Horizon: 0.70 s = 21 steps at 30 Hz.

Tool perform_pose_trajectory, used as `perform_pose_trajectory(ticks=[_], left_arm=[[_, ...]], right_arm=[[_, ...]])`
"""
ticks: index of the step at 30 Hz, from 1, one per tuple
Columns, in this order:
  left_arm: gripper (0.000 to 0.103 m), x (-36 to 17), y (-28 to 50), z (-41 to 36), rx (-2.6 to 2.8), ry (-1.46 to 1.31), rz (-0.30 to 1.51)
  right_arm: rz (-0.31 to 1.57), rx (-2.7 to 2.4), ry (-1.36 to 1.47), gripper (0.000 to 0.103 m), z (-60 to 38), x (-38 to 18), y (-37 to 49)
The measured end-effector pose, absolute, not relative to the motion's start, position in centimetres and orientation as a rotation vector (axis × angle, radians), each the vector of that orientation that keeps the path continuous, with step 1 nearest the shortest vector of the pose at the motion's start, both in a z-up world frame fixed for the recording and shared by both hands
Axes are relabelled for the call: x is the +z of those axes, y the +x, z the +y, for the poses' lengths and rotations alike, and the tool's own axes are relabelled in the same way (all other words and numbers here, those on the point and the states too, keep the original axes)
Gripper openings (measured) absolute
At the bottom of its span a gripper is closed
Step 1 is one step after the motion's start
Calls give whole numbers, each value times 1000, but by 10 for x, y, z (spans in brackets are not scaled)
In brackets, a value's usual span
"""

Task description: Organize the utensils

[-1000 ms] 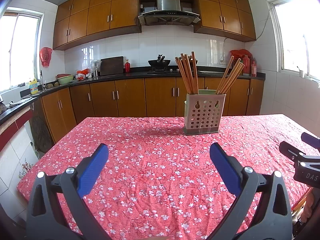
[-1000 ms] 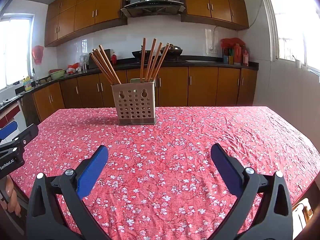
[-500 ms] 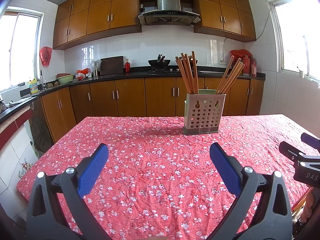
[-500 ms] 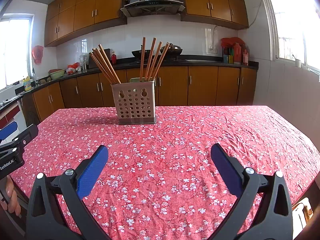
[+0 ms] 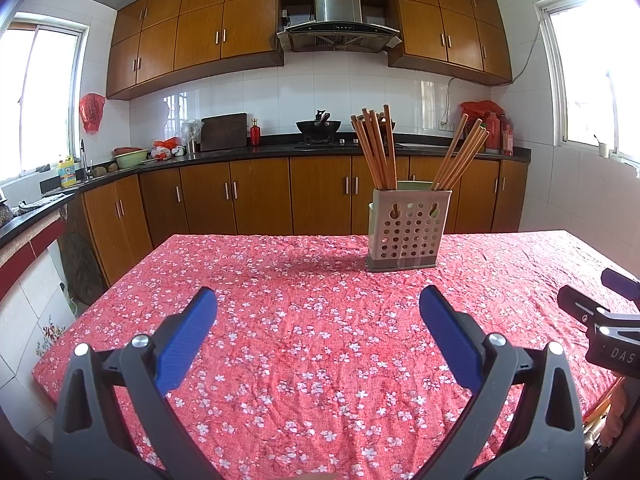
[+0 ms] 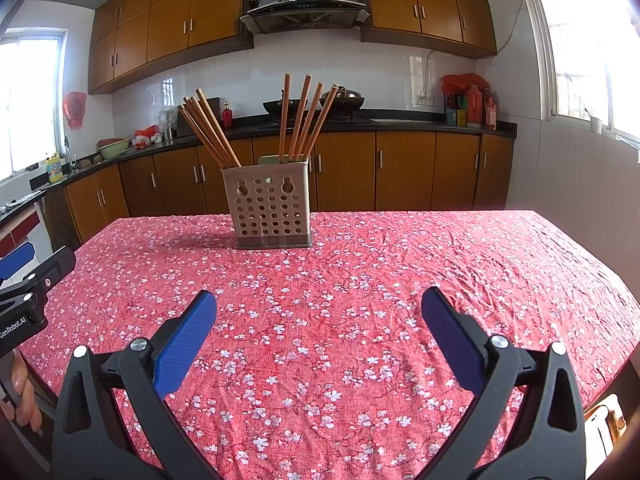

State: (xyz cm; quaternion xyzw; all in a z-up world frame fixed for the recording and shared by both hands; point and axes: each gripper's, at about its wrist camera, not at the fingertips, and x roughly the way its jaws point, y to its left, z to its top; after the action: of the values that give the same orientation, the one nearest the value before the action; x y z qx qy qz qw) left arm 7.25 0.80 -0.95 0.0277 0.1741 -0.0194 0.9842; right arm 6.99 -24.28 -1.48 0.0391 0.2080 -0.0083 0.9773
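Your beige perforated holder point(image 6: 272, 210) sits upright on the tablecloth, wooden chopsticks point(image 6: 302, 120) fanned in two bunches.

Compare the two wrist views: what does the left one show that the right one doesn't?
Only the left wrist view shows the right gripper at its right edge. Only the right wrist view shows the left gripper at its left edge, with a hand below it. Both show the perforated holder of chopsticks standing on the floral tablecloth, both grippers open and empty.
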Motion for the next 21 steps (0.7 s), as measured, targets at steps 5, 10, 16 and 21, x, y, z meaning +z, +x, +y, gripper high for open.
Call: perform_pose_trajectory(ticks=[5,10,16,21], left_arm=[[99,-10,73,8,-39,56,351],[99,-8,74,7,-38,55,352],[99,-8,74,7,-38,55,352],[99,-8,74,7,-37,54,352]], right_arm=[[420,-17,79,101,-242,-15,70],[419,-17,79,101,-243,-15,70],[419,-16,79,101,-242,-15,70],[420,-16,80,101,-243,-14,70]])
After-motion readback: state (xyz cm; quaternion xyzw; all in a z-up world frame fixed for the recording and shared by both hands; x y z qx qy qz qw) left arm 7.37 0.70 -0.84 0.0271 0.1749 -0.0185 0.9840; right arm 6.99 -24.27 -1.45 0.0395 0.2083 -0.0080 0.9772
